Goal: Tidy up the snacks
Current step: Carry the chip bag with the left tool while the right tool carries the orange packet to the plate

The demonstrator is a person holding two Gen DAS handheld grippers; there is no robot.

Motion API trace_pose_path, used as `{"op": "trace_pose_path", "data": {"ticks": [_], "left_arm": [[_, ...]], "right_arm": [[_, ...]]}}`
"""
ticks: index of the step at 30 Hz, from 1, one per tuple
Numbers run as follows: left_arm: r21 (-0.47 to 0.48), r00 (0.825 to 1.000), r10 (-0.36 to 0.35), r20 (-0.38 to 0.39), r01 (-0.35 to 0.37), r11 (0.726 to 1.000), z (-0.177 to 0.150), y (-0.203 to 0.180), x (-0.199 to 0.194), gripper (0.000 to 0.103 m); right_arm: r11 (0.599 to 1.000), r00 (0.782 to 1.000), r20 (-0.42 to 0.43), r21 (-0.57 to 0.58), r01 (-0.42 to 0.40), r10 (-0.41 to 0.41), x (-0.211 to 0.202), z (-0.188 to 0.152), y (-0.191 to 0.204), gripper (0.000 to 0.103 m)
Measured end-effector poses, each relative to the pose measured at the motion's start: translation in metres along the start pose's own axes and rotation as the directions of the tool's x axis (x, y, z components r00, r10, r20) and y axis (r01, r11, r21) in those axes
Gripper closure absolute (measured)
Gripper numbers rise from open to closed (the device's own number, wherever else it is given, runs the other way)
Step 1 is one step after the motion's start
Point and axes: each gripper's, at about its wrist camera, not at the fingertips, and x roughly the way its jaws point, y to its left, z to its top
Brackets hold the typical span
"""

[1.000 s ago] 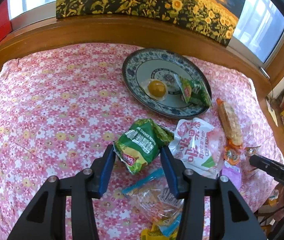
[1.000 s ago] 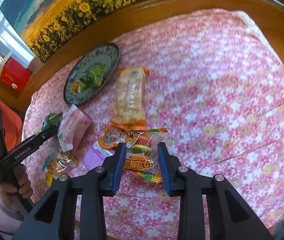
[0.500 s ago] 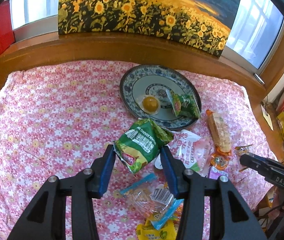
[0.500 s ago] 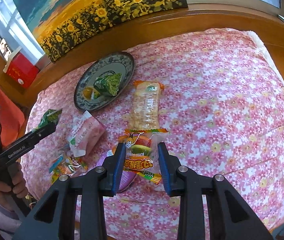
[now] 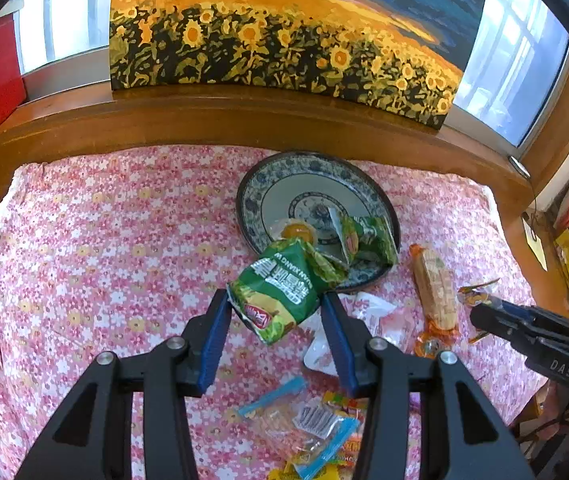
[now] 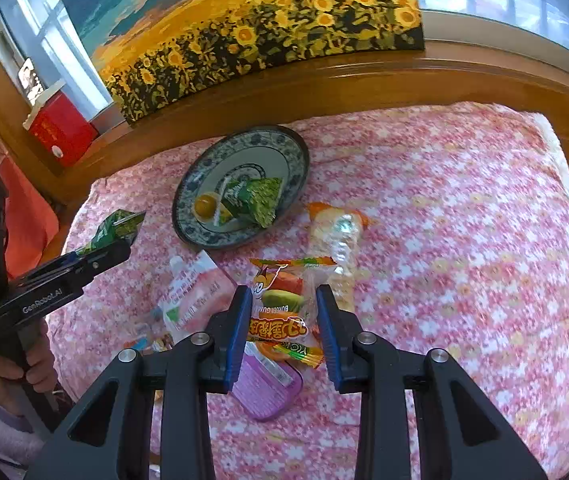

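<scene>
**Two snacks on the plate, two more in the grippers**

The plate (image 6: pixel 204 236) holds a jelly cup (image 6: pixel 205 204) and a small green packet (image 6: pixel 254 199). The left gripper (image 5: pixel 274 312) clamps a green bag (image 5: pixel 280 292); the right gripper (image 6: pixel 284 316) clamps a gummy pack (image 6: pixel 284 304). Both are lifted above the cloth (image 6: pixel 464 260), near the plate. Several snacks remain on the cloth.

There are two claws, the left claw (image 5: pixel 274 308) and the right claw (image 6: pixel 284 312), one patterned plate (image 6: pixel 208 168), three green snack bags (image 5: pixel 280 288), one yellow jelly cup (image 6: pixel 204 204), one long orange cracker pack (image 5: pixel 432 292), one burger gummy bag (image 6: pixel 284 300) and one pink pouch (image 6: pixel 192 292).
</scene>
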Motion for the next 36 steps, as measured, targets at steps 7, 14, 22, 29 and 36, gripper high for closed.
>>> {"op": "trace_pose_path", "data": {"ticks": [7,14,22,29,36], "left_arm": [[0.004,1.000,-0.008,0.001,0.008,1.000,0.011,-0.001,0.005,0.054],[0.014,1.000,-0.017,-0.001,0.017,1.000,0.024,-0.003,0.014,0.054],[0.028,1.000,-0.031,-0.006,0.031,0.999,0.036,-0.005,0.026,0.079],[0.032,0.999,-0.040,-0.023,0.041,0.999,0.036,-0.006,0.043,0.079],[0.015,0.999,-0.038,-0.029,0.038,0.999,0.033,-0.001,0.049,0.079]], "right_arm": [[1.000,1.000,-0.005,-0.021,-0.022,0.022,0.008,0.014,0.006,0.069],[0.999,1.000,-0.005,-0.037,-0.030,0.029,0.016,0.030,0.010,0.069],[0.998,0.999,-0.019,-0.058,-0.034,0.033,0.028,0.043,0.015,0.069],[0.997,0.999,-0.031,-0.068,-0.040,0.038,0.040,0.049,0.015,0.069],[0.997,0.999,-0.039,-0.068,-0.040,0.038,0.048,0.051,0.012,0.069]]}}
